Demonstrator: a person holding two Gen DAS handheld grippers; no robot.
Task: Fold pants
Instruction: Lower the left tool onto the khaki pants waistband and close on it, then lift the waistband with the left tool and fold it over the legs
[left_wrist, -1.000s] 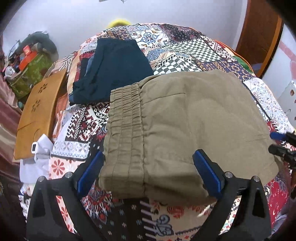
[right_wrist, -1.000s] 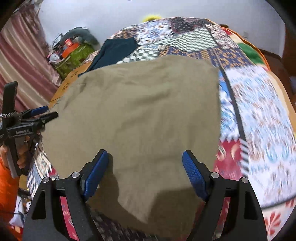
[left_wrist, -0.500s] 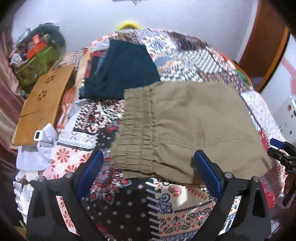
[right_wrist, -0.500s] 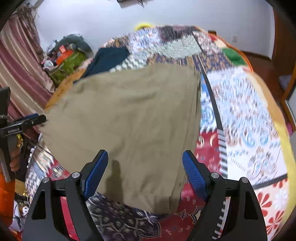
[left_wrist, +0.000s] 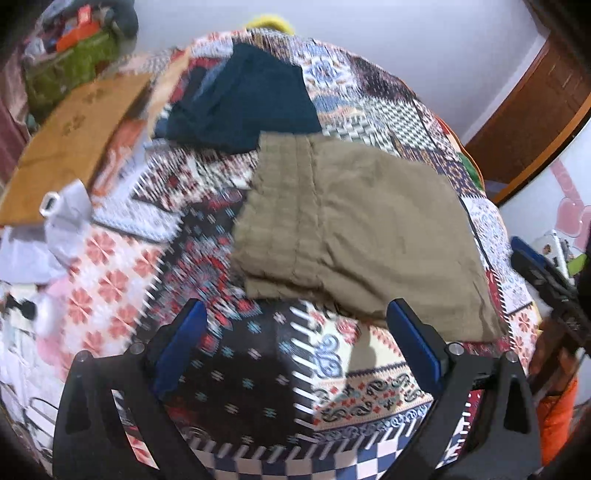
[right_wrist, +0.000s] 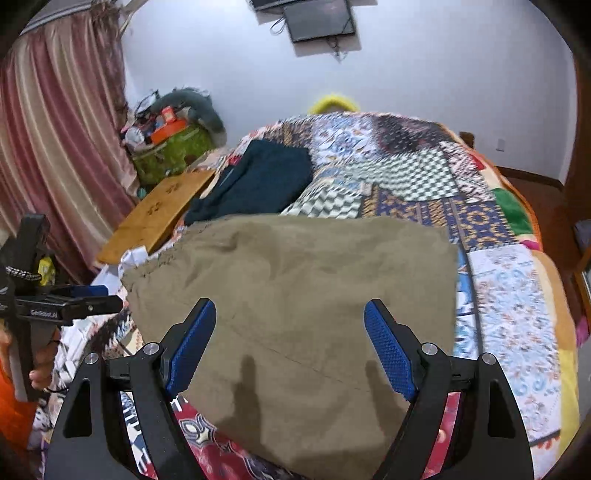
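Jaws withdrawn; pants (left_wrist: 354, 225) beyond them.

The left wrist view is smeared by motion blur, so the patterned patchwork bedspread (left_wrist: 122, 280) reads as streaks. The folded olive-khaki cotton pants (right_wrist: 295, 295) run under the right hand-held gripper (right_wrist: 290, 350) and off the lower edge. The flat dark wall-mounted screen (right_wrist: 319, 18) is cut by the top edge. The cluttered green bag (right_wrist: 173, 147) holds items too small to identify.
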